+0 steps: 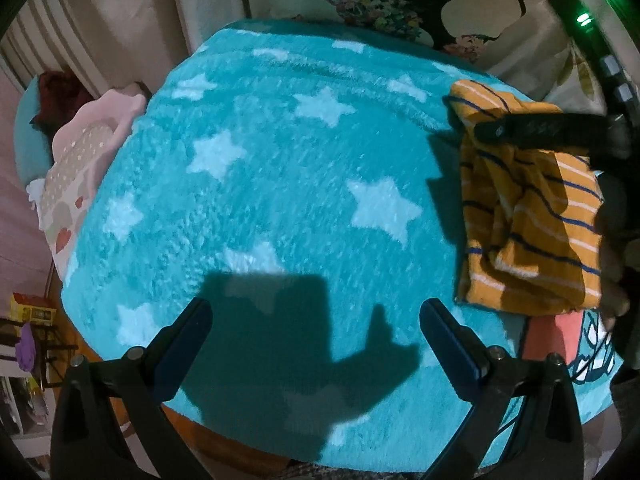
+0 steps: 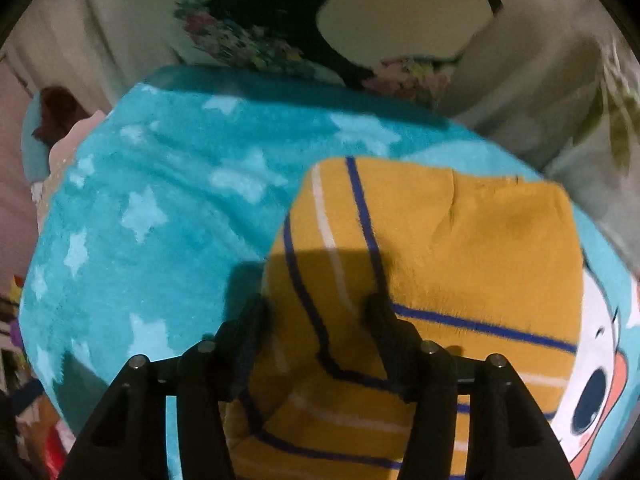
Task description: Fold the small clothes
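Observation:
A small mustard-yellow garment (image 1: 528, 216) with navy and white stripes lies bunched on the right side of a teal star-patterned blanket (image 1: 280, 184). My left gripper (image 1: 316, 320) is open and empty over the blanket's near middle, well left of the garment. My right gripper (image 2: 316, 308) has its jaws partly apart, with the garment (image 2: 460, 248) bunched between and under them; one right finger (image 1: 532, 130) reaches across the garment's top in the left wrist view. Whether it pinches the cloth is unclear.
A pink and beige pillow (image 1: 84, 160) lies at the blanket's left edge. A floral cushion (image 1: 384, 0) and pale curtains stand behind. A cartoon-print fabric (image 2: 600, 380) lies under the garment's right side. Shelves with clutter (image 1: 28, 336) stand at the lower left.

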{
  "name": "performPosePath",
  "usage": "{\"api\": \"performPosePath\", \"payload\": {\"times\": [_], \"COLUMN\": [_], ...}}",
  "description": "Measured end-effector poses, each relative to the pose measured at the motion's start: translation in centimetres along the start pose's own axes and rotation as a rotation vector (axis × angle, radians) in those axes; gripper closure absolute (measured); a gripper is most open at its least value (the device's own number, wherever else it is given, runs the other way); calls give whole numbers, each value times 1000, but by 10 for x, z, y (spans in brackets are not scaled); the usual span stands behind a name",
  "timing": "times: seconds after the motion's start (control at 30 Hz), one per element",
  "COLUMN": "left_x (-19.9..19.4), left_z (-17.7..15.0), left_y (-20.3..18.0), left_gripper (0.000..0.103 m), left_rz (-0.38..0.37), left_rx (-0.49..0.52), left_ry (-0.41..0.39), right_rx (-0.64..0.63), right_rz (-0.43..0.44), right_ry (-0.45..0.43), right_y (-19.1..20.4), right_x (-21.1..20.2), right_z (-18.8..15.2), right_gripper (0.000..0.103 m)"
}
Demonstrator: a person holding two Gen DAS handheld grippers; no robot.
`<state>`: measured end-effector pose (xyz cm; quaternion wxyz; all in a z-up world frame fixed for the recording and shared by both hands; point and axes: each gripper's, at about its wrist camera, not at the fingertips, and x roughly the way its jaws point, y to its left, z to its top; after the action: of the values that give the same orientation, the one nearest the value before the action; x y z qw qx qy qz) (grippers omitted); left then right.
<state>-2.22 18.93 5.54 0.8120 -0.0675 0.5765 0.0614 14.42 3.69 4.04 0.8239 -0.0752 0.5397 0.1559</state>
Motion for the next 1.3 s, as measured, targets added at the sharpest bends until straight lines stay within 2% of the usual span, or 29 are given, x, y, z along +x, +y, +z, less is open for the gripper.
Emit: {"api": "performPosePath", "payload": {"times": [0.07,0.13,0.23,0.33,0.4,0.5,0.6,0.73,0.8,0.87,0.93,1.1,1.3], "left_x": [0,0,1,3,3,4,4,6,7,8,8,3,-12], "left_z": [3,6,9,12,16,24,29,36,37,37,35,19,-12], "left_y": [0,-1,-3,-7,-10,-18,-28,-41,-46,-51,-56,-74,-86], "left_gripper": [0,0,0,0,0,0,0,0,0,0,0,0,0], "left_rz": [-3,-7,-11,-10,-20,-36,-51,-72,-77,-76,-82,-83,-77], "left_rx": [-1,-2,7,25,35,53,79,111,121,127,134,161,160], "left_ry": [-4,-6,-7,-5,-11,-14,-21,-23,-25,-24,-17,-7,1], "right_rx": [41,98,181,201,191,248,267,265,276,299,344,400,358], "right_rz": [36,2,-47,-46,-40,7,54,13,-24,-39,-15,1,-18], "right_ry": [-47,-84,-53,54,28,-13,-47,-44,-24,36,67,28,7], "right_y": [-10,-28,-56,-70,-70,-75,-80,-88,-97,-104,-112,-121,-116], "right_x": [-18,-30,-24,9,7,-21,-52,-73,-72,-62,-52,-61,-72], "right_z": [4,12,20,21,21,13,-12,-66,-94,-123,-145,-173,-189], "right_gripper": [44,44,44,42,42,42,41,41,41,40,40,35,35]}}
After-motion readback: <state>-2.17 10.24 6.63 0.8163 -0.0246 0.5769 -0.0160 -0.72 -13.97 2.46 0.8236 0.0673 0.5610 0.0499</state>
